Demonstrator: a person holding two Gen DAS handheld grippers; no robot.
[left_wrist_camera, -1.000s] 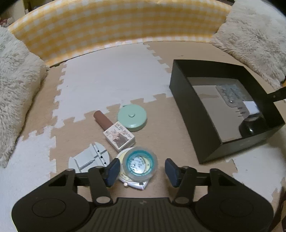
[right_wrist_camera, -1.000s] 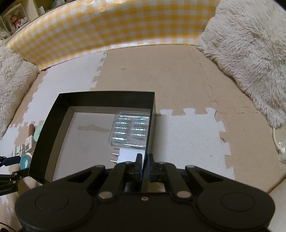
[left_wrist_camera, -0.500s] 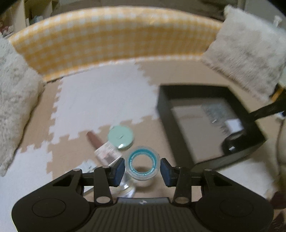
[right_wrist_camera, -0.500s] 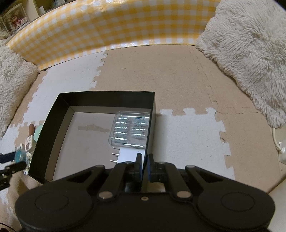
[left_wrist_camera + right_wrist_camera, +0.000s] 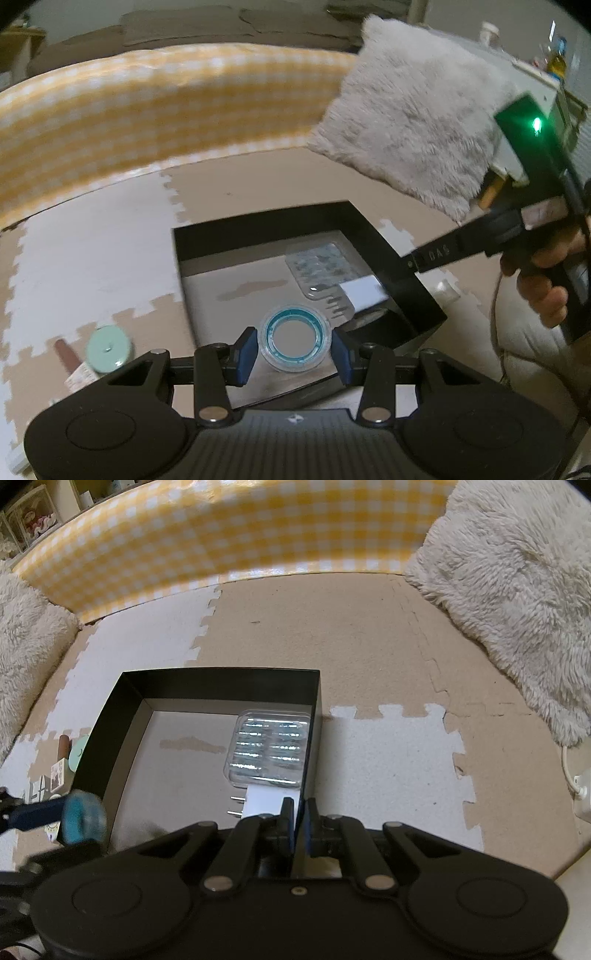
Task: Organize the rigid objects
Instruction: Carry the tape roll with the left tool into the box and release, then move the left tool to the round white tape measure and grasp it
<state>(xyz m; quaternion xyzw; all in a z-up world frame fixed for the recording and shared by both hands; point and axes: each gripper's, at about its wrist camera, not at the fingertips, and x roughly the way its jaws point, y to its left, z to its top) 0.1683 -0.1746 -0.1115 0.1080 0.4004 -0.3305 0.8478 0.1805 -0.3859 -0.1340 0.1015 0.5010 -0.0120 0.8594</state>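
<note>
My left gripper [image 5: 293, 352] is shut on a round clear container with a teal ring [image 5: 293, 338] and holds it in the air over the near part of the black box [image 5: 258, 221]. In the right wrist view the same container [image 5: 83, 821] shows blurred at the box's left corner. A clear blister pack [image 5: 321, 266] and a white card [image 5: 364, 291] lie inside the box. My right gripper [image 5: 298, 819] is shut on the box's right wall [image 5: 312, 738], beside the blister pack [image 5: 271, 747].
A mint round tin [image 5: 108, 349] and a small labelled box with a brown tube [image 5: 79, 374] lie on the foam mat left of the black box. Furry cushions [image 5: 417, 129] and a yellow checked bumper [image 5: 147, 110] border the mat. A hand [image 5: 543, 280] holds the right gripper.
The left gripper closed on the round container, lifted it off the mat and carried it right, over the black box. The right gripper has stayed still on the box wall.
</note>
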